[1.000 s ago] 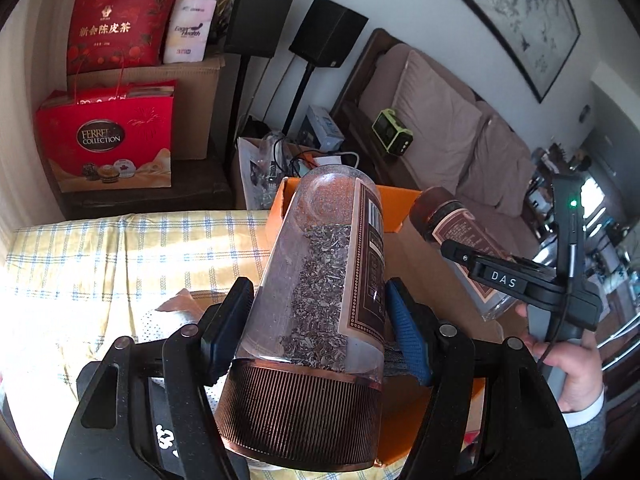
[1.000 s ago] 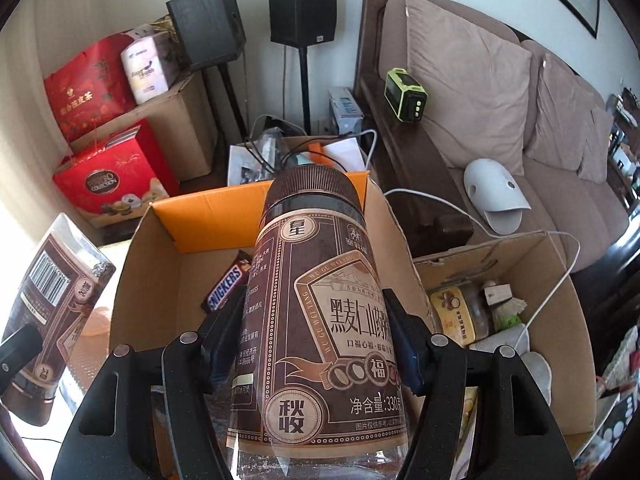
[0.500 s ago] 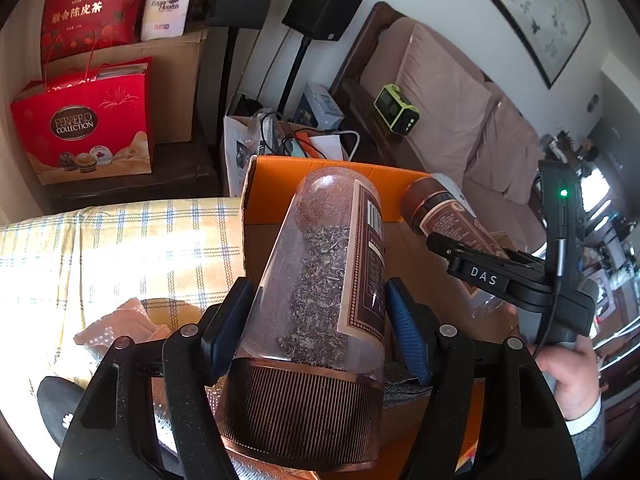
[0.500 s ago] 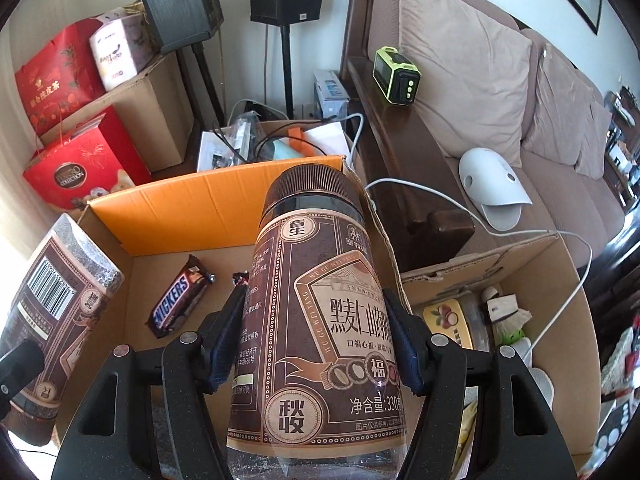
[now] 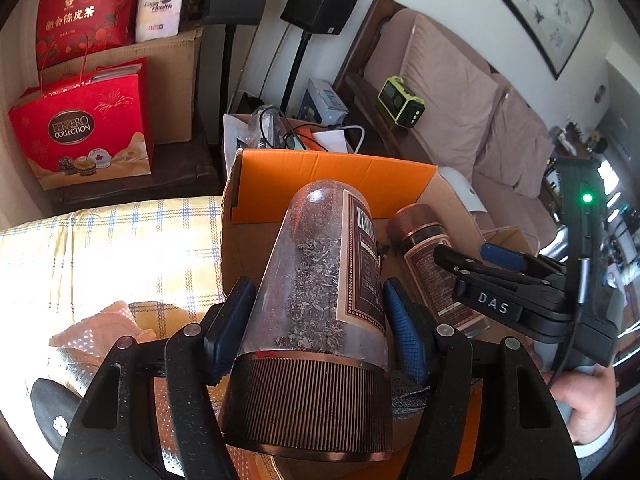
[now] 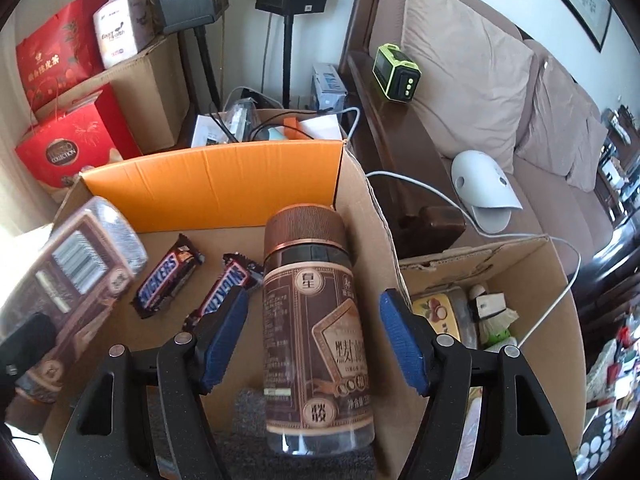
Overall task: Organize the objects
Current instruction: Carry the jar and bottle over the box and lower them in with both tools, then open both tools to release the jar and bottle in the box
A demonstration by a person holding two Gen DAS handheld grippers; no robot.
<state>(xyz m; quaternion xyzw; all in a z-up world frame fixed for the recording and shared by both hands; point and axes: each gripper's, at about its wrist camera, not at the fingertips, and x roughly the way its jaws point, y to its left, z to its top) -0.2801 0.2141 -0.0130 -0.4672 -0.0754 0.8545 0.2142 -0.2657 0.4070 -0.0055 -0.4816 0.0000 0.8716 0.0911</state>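
Observation:
My left gripper (image 5: 316,292) is shut on a clear jar of dark tea leaves (image 5: 320,280), its ribbed copper lid toward the camera, held over the near left part of an open cardboard box with an orange flap (image 5: 320,184). The right gripper (image 6: 314,298) hangs over the same box (image 6: 216,184), its jaws opening. A brown-labelled jar with a copper lid (image 6: 312,320) lies between them with a gap on each side, its base on a grey mat (image 6: 252,420). Two Snickers bars (image 6: 168,276) lie on the box floor.
A second open cardboard box (image 6: 520,264) with a tin and small items stands right of the first. A white cable (image 6: 420,188) runs past it to the sofa (image 6: 472,80). A checked cloth (image 5: 120,248) lies left of the box. Red gift bags (image 5: 80,128) stand behind.
The right pads have come off the brown-labelled jar, which now sits lower in the box. Both grippers have sunk toward the box. The left one has moved over its edge with its jar.

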